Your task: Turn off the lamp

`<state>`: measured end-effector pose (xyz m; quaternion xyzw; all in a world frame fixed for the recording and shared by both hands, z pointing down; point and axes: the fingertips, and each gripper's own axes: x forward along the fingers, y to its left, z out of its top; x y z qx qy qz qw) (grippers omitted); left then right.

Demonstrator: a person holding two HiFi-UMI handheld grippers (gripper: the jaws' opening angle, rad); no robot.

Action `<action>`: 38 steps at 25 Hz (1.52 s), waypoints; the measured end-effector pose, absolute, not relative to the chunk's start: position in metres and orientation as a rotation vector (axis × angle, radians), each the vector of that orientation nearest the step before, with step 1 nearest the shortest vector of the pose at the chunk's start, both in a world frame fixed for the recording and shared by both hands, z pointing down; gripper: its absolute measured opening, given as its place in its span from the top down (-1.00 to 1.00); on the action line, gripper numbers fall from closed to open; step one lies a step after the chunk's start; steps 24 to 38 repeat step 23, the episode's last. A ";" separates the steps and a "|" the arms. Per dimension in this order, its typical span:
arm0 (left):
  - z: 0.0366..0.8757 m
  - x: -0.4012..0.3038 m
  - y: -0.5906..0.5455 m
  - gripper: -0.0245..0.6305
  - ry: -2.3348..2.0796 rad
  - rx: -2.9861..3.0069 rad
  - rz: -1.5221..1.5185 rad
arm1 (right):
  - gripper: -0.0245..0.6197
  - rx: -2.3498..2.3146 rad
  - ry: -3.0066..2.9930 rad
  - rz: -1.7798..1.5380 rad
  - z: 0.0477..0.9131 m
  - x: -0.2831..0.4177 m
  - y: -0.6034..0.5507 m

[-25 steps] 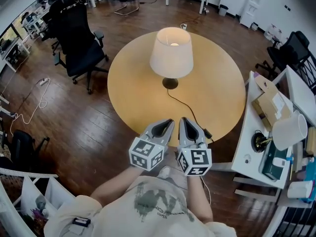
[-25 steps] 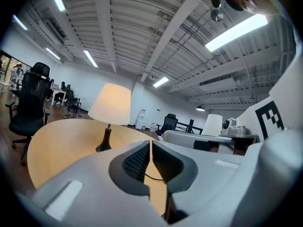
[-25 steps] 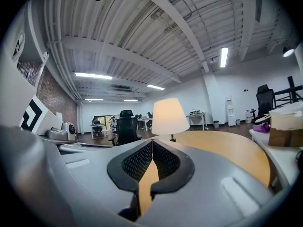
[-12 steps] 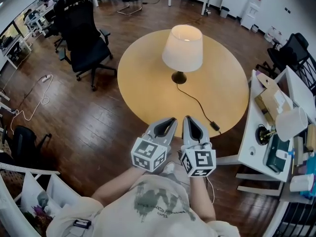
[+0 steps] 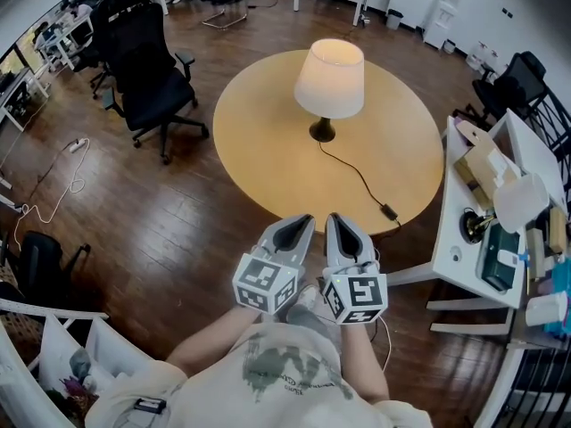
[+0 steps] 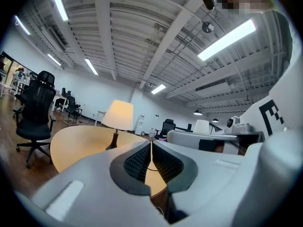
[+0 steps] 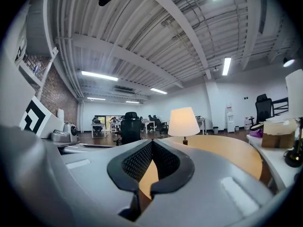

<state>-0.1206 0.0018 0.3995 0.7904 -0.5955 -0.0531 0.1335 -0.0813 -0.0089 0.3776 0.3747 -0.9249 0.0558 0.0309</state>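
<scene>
Over the last 1 s the view has swung, leaving the still-lit lamp (image 5: pixel 330 80) mid-table on the round table (image 5: pixel 259 123), while the left gripper (image 5: pixel 302 223) and right gripper (image 5: pixel 337 221) stay pressed closed and empty short of it, so its cord switch (image 5: pixel 390 212) looks untouched.

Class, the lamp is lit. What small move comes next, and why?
Probably reach the right tool forward to the dark block on the cord, likely the switch: the lamp glows, and this tool and the left tool are shut, empty, short of the table.
</scene>
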 end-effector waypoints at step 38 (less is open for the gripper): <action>0.396 -0.129 0.023 0.93 -1.683 2.342 -0.174 | 0.93 1.184 -2.829 0.165 0.383 -0.093 0.020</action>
